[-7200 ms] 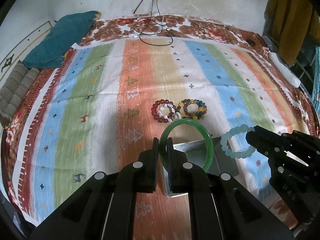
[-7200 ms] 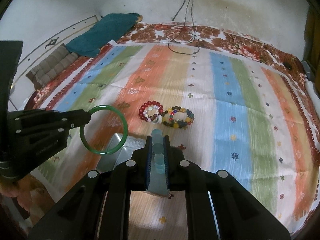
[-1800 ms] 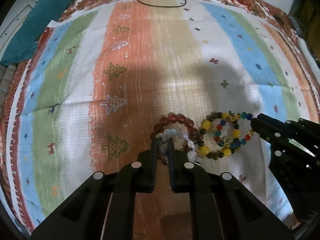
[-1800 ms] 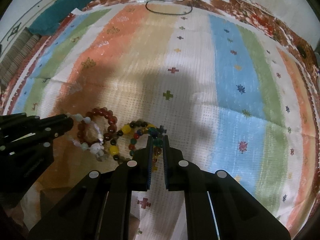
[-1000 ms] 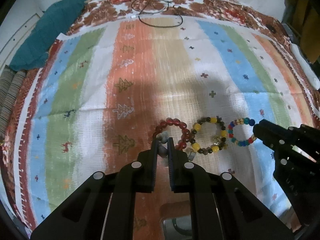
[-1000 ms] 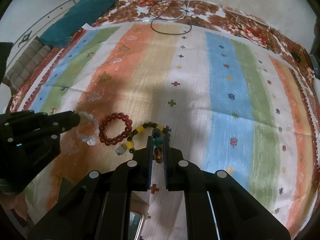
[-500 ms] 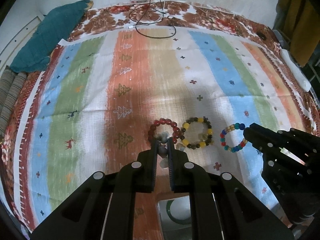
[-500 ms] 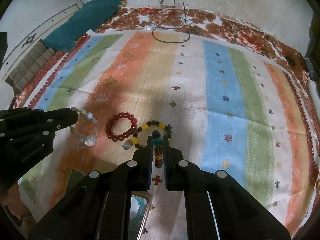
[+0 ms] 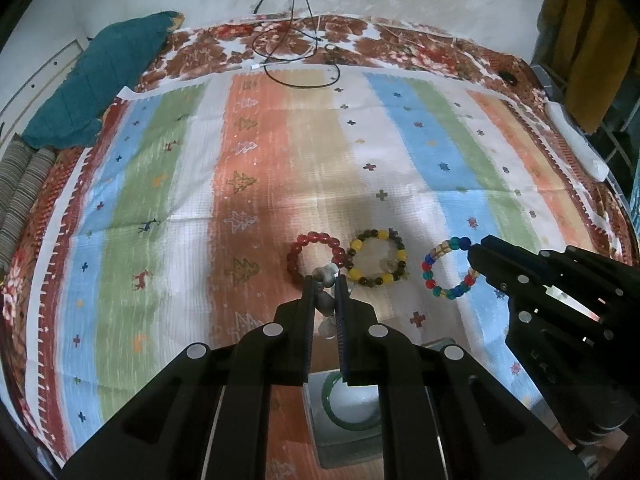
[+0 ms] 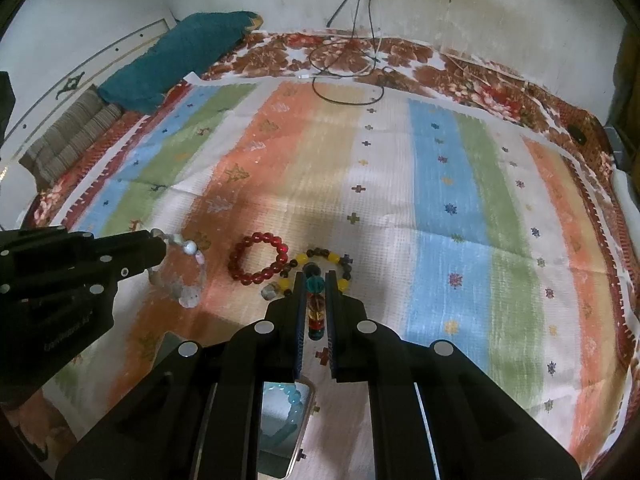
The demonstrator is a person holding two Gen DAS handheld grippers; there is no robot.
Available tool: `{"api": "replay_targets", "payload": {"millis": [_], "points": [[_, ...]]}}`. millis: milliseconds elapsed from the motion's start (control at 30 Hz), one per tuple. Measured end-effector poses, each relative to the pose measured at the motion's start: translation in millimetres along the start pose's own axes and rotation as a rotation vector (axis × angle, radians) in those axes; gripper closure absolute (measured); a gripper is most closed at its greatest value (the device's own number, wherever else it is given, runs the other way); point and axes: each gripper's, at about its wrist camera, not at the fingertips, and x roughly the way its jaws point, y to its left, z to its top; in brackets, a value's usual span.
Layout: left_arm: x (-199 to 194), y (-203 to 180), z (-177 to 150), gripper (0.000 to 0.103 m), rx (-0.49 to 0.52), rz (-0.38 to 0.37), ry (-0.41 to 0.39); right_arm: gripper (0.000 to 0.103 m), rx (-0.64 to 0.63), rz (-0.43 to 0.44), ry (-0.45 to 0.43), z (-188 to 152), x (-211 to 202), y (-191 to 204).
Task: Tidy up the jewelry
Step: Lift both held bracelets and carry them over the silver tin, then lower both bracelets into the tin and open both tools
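My left gripper (image 9: 325, 278) is shut on a pale white-grey bead bracelet (image 9: 326, 300), held above the cloth; it hangs from the fingers in the right wrist view (image 10: 186, 276). My right gripper (image 10: 314, 274) is shut on a multicoloured bead bracelet (image 10: 315, 312), seen as a ring in the left wrist view (image 9: 440, 276). A red bead bracelet (image 9: 306, 256) and a yellow-and-dark bead bracelet (image 9: 376, 260) lie on the striped cloth (image 9: 400, 160). A grey tray (image 9: 320, 420) below holds a green bangle (image 9: 332, 412) and a light blue bracelet (image 10: 290, 400).
A teal cushion (image 9: 96, 88) and striped bolsters (image 9: 20, 196) lie at the far left. Black cables (image 9: 296, 60) trail across the cloth's far edge. Yellow clothing (image 9: 580, 40) hangs at the far right.
Both grippers have lifted and pulled back with their bracelets. The pale bracelet came away from the red one, the multicoloured one from the yellow-and-dark one. The tray has come into view.
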Motion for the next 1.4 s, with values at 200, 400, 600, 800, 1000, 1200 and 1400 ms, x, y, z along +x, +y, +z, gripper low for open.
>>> {"api": "replay_targets", "payload": {"millis": [200, 400, 600, 800, 1000, 1200, 1400], "points": [[-13.0, -6.2, -10.3, 0.094, 0.013, -0.014, -0.022, 0.093, -0.006, 0.008, -0.02, -7.0, -11.0, 5.4], [-22.4, -9.9, -21.8, 0.094, 0.023, -0.021, -0.035, 0.093, -0.015, 0.02, -0.035, -15.6, -22.1, 11.9], [-32.1, -11.0, -33.8, 0.094, 0.029, -0.031, -0.048, 0.093, -0.014, 0.027, -0.045, -24.6, -31.4, 14.9], [-39.4, -11.8, -47.3, 0.094, 0.033, -0.041, -0.054, 0.093, -0.023, 0.031, -0.045, -34.6, -37.7, 19.9], [-47.6, -10.4, -55.5, 0.094, 0.037, -0.037, -0.07, 0.093, -0.023, 0.042, -0.048, -45.8, -44.9, 23.0], [-53.7, -10.8, -61.3, 0.094, 0.037, -0.055, -0.078, 0.093, -0.017, 0.055, -0.044, -53.3, -49.6, 23.4], [-51.5, -14.6, -64.9, 0.094, 0.047, -0.056, -0.068, 0.093, -0.023, 0.067, -0.043, -56.8, -52.4, 26.7]]}}
